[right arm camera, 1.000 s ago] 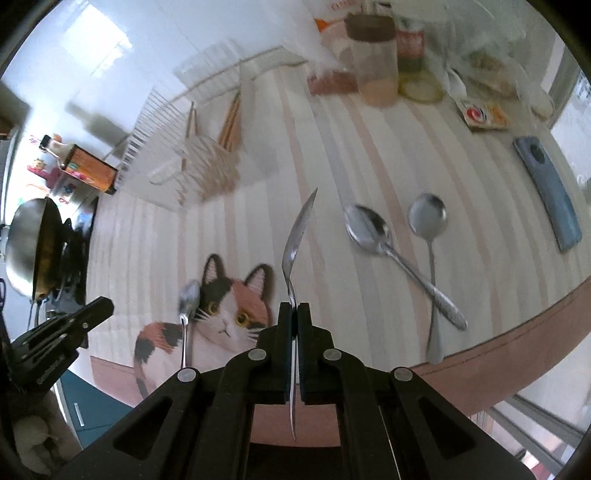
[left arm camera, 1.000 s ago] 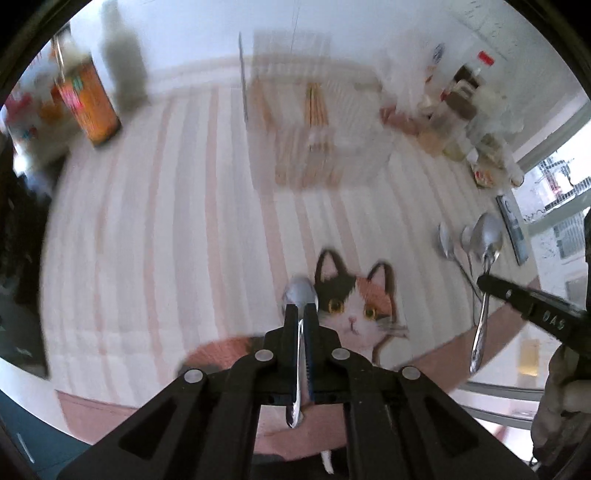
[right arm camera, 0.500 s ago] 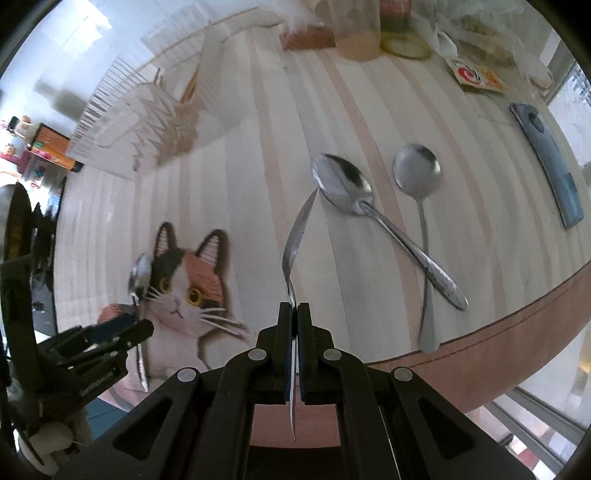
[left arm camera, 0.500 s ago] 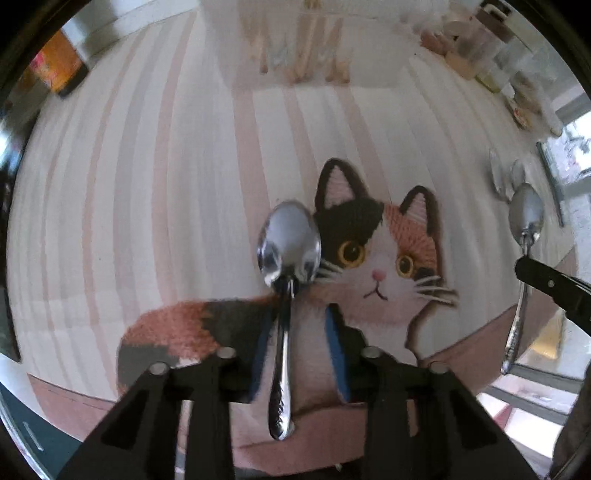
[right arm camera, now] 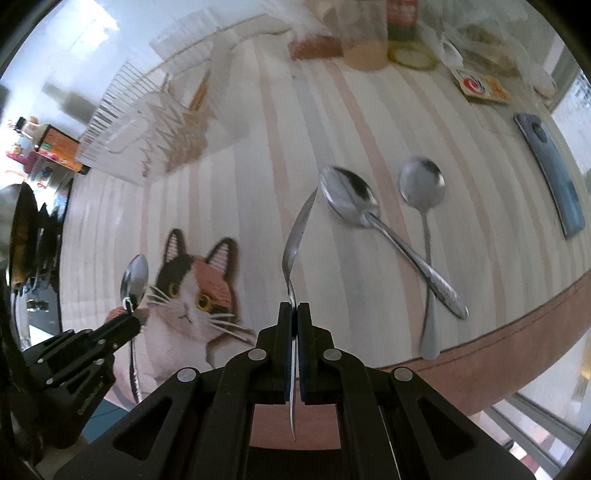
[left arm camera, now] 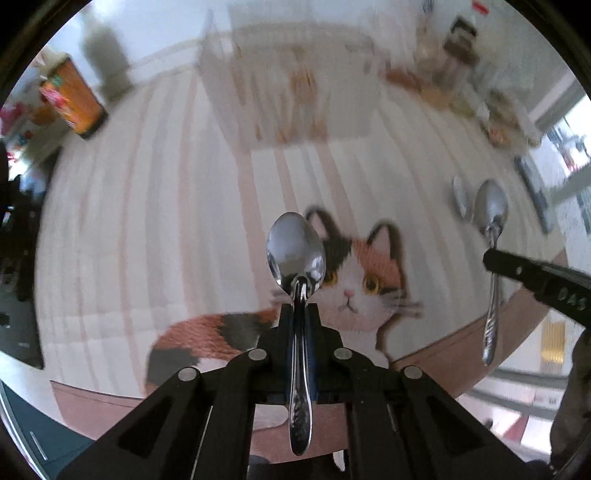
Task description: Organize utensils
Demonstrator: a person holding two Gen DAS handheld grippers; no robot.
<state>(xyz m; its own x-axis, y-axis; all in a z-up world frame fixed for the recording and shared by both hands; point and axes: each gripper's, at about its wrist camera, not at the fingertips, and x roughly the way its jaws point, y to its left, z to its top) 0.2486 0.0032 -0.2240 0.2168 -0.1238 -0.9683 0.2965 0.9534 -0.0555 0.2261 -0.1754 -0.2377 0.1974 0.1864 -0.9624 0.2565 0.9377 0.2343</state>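
My left gripper (left arm camera: 299, 306) is shut on a steel spoon (left arm camera: 295, 254), bowl up and facing the camera, above the cat picture (left arm camera: 362, 273) on the striped tablecloth. The right wrist view shows this left gripper (right arm camera: 125, 321) and its spoon (right arm camera: 135, 277) at the left. My right gripper (right arm camera: 294, 306) is shut on a second spoon (right arm camera: 295, 240), seen edge-on. From the left wrist, the right gripper (left arm camera: 495, 258) grips that spoon (left arm camera: 491, 206) at the right. Two more spoons (right arm camera: 351, 199) (right arm camera: 421, 181) lie crossed on the cloth, right of the right gripper.
A clear ribbed rack (right arm camera: 159, 122) (left arm camera: 291, 85) with chopsticks stands at the back of the table. An orange bottle (left arm camera: 74, 99) stands far left. A blue phone (right arm camera: 550, 173), jars (right arm camera: 365, 33) and packets crowd the far right. The table's brown edge (right arm camera: 498, 332) curves close by.
Half a second ago the left jaws looked spread around the spoon, close over the cat picture; now they are shut on it, farther from the cloth. The right gripper sank slightly.
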